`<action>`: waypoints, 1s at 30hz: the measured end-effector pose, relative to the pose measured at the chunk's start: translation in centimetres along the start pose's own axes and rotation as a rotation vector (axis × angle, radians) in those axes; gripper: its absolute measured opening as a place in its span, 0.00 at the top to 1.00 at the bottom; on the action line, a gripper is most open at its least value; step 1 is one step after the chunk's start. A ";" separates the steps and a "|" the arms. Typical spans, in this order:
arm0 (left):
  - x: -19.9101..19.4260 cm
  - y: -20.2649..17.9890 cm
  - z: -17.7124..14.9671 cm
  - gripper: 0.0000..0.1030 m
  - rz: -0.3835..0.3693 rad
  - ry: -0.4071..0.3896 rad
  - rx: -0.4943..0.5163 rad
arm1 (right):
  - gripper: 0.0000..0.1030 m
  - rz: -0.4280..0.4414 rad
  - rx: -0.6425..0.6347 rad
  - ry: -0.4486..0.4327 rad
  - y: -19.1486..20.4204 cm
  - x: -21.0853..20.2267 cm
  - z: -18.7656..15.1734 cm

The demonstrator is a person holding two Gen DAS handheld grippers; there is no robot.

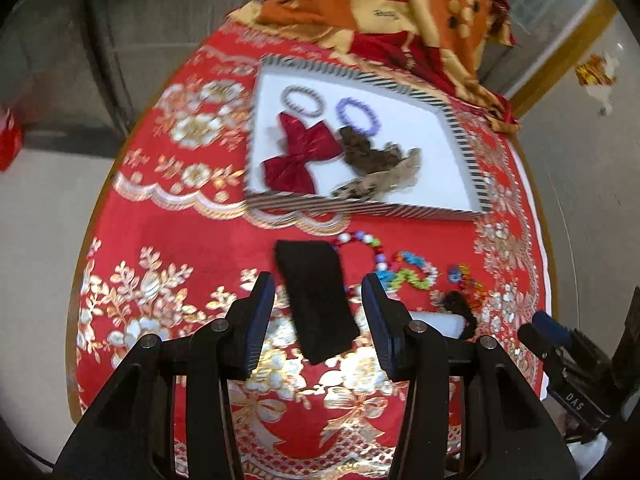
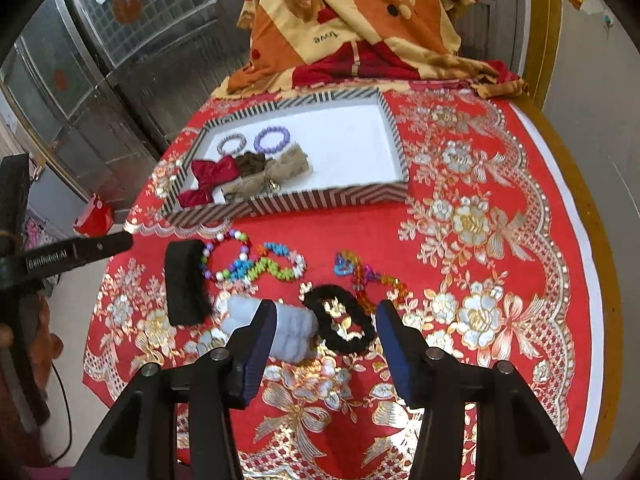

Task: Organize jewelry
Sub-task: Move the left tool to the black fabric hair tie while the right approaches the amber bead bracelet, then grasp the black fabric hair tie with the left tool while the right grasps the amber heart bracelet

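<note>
Left wrist view, motion-blurred: left gripper [image 1: 318,288] wide, empty, above a black band [image 1: 316,300] partly hiding bead strands [image 1: 404,272]; striped tray [image 1: 360,208] beyond. Right wrist view: right gripper [image 2: 326,316] spread, unloaded, its finger covering part of a white roll [image 2: 294,332] beside a black scrunchie [image 2: 340,322].

I take this for a lived-in home: my table wears a red tablecloth [image 2: 480,240] with gold flowers, a patterned blanket [image 2: 352,28] lies heaped at its far end, and metal-framed glass doors [image 2: 132,12] stand behind.
</note>
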State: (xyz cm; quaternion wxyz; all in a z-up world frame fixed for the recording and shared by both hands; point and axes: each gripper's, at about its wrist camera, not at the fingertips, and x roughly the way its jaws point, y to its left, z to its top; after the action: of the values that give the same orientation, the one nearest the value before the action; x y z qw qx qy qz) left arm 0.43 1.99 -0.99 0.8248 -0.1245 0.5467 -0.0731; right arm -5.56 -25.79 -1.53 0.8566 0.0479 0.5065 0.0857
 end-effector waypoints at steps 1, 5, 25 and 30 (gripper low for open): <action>0.2 0.3 -0.1 0.55 -0.003 0.008 -0.011 | 0.52 0.002 0.002 0.013 -0.2 0.4 -0.2; 1.2 1.1 -0.4 0.49 -0.030 0.046 -0.051 | 0.52 -0.007 0.031 0.045 -1.6 1.7 -0.5; 7.3 0.0 -0.1 0.48 0.030 0.140 -0.101 | 0.52 0.043 -0.125 0.096 -2.3 9.2 4.0; 8.5 -1.0 -0.3 0.40 0.069 0.148 -0.089 | 0.52 0.075 -0.122 0.126 -2.9 10.3 4.2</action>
State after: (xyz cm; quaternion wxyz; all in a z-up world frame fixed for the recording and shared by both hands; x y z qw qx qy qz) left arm 3.53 -1.15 -8.34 0.7779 -0.1365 0.6126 -0.0293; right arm 3.33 -26.60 -8.86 0.8205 0.0088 0.5513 0.1512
